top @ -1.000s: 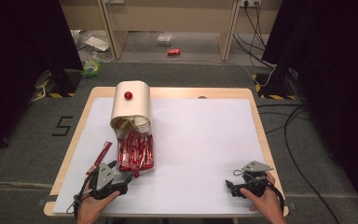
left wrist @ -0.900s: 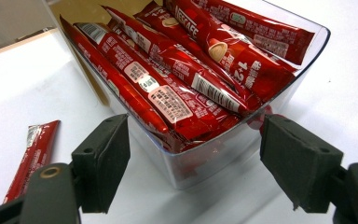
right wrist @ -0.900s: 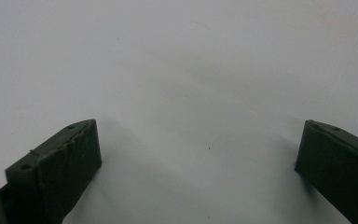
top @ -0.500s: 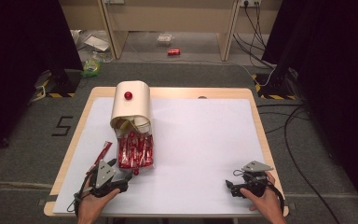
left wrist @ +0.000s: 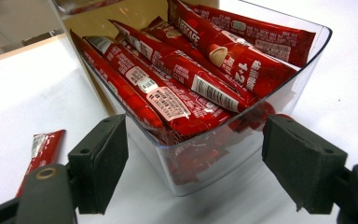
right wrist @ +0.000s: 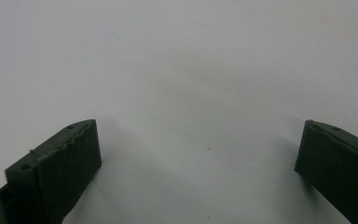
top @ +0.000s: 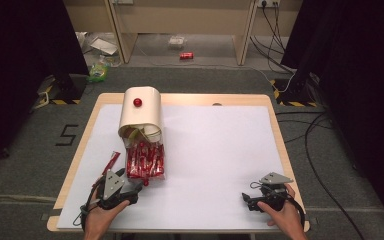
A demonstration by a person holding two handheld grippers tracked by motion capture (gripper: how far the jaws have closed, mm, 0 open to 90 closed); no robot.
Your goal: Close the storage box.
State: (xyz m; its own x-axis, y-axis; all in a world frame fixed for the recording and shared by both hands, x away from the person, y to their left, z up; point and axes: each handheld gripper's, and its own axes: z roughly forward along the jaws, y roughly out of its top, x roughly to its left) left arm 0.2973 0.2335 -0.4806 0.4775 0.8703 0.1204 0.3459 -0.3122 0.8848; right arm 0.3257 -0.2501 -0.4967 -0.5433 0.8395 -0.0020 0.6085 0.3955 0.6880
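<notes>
A loose sachet (top: 111,163) lay on the counter (top: 215,150) at the far left, just beside the bin (top: 145,161) and outside it, probably the one piece not yet put away. In the left gripper view it was cut off by the frame edge and the near jaw, so its print could not be read.

The left gripper (top: 139,183) sat low at the bin's near end, its jaws spread wide to either side of the clear wall without touching it. That looked like a line-up on the bin rather than a grip; nothing was pinched. The bin held a heap of red sachets (left wrist: 186,79) lying lengthwise, likely because the tipped cream dispenser (top: 140,114) opened straight into it. How many lay underneath was hidden by the top layer, and the dispenser's inside was dark. What the red knob (top: 138,102) on its top served could not be told.

The right gripper (top: 246,199) rested well apart at the counter's near right, jaws spread over bare white surface and holding nothing, seemingly parked while the left hand worked. Its jaw tips were small and dim from above.
</notes>
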